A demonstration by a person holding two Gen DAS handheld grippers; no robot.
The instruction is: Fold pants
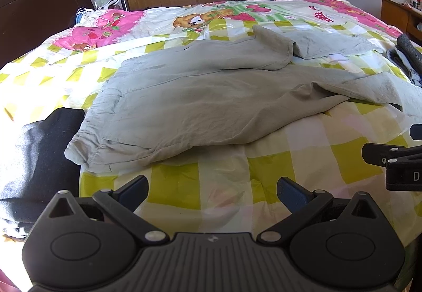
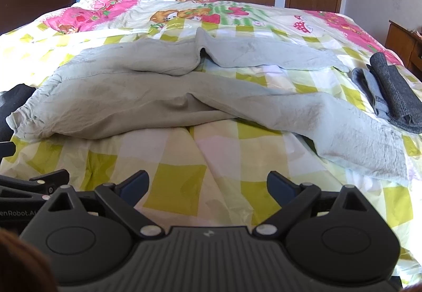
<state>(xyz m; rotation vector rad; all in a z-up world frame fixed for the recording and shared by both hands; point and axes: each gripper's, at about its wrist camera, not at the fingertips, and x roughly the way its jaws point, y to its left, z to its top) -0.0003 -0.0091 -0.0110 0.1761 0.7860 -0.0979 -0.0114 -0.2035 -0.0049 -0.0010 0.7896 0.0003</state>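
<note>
A pair of pale grey-green pants (image 1: 200, 96) lies spread on a bed with a yellow-checked quilt (image 1: 219, 186), filling the middle of both views. Its long axis runs left to right across the frame: the elastic waistband (image 1: 79, 152) sits at the lower left of the left wrist view, and the two legs fan out toward the right.

The left gripper (image 1: 212, 186) sits at the bottom centre of its view, jaws spread wide with nothing between them, only bare quilt. The right gripper (image 2: 208, 183) is likewise wide open and empty, low in its own frame. Both sit short of the cloth, which lies ahead and above them in the pictures.

By position, the left gripper looks nearer the waistband, the right gripper nearer the closer leg.

The right wrist view shows that leg's cuff end (image 2: 369, 154) at lower right and a folded dark grey garment (image 2: 393, 96) just beyond it, mostly cut off in the other view. The left wrist view shows a black garment (image 1: 37, 160) at lower left, beside the waistband.
</note>
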